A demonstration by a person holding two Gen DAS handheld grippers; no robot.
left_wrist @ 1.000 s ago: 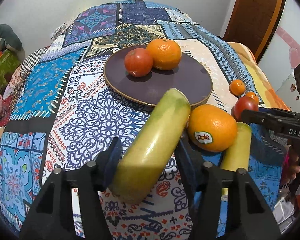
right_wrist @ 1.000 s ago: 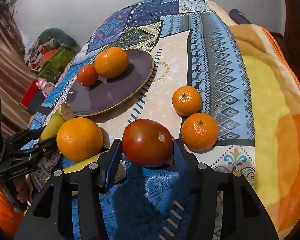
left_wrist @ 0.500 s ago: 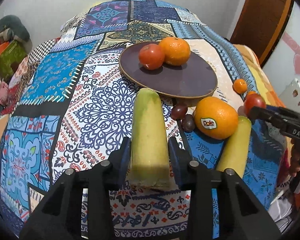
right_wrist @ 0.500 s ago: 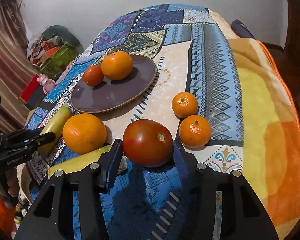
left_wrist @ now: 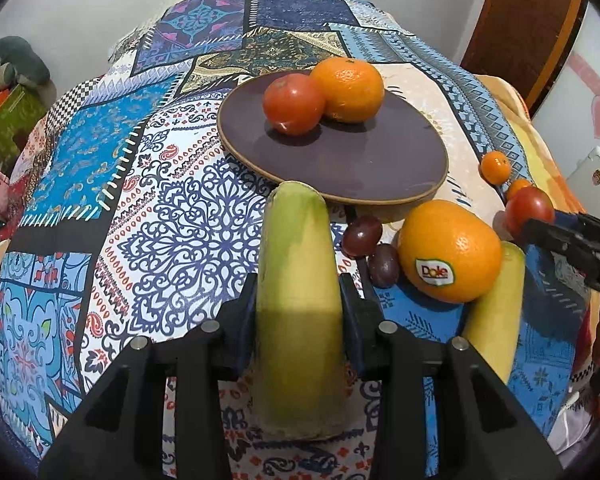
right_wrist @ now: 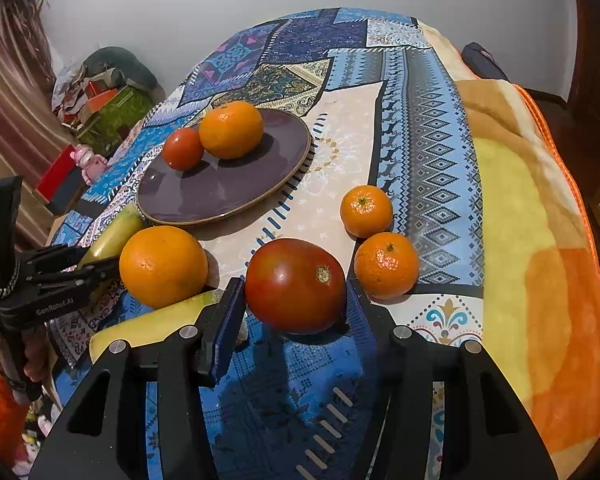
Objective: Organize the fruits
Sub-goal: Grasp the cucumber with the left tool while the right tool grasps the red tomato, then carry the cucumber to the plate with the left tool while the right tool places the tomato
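Observation:
My left gripper (left_wrist: 298,284) is shut on a yellow-green banana (left_wrist: 296,260) that points at the dark purple plate (left_wrist: 360,168). A tomato (left_wrist: 294,104) and an orange (left_wrist: 348,90) sit on that plate. Right of the banana lie two dark grapes (left_wrist: 362,230), a stickered orange (left_wrist: 450,250) and a second banana (left_wrist: 496,320). My right gripper (right_wrist: 294,292) is shut on a large red tomato (right_wrist: 296,280) resting on the cloth. Two mandarins (right_wrist: 366,210) lie just right of that tomato. The left gripper (right_wrist: 80,268) shows at the left edge of the right wrist view.
A patterned patchwork cloth (left_wrist: 172,248) covers the surface, with an orange and yellow blanket (right_wrist: 540,260) along its right side. Boxes and clutter (right_wrist: 100,104) sit on the floor beyond the far left edge. A wooden door (left_wrist: 532,32) stands at the back right.
The left jaws have narrowed onto the banana, which has swung from tilted to straight between them. The two grapes beside it have come into view. The right gripper and its tomato have stayed put.

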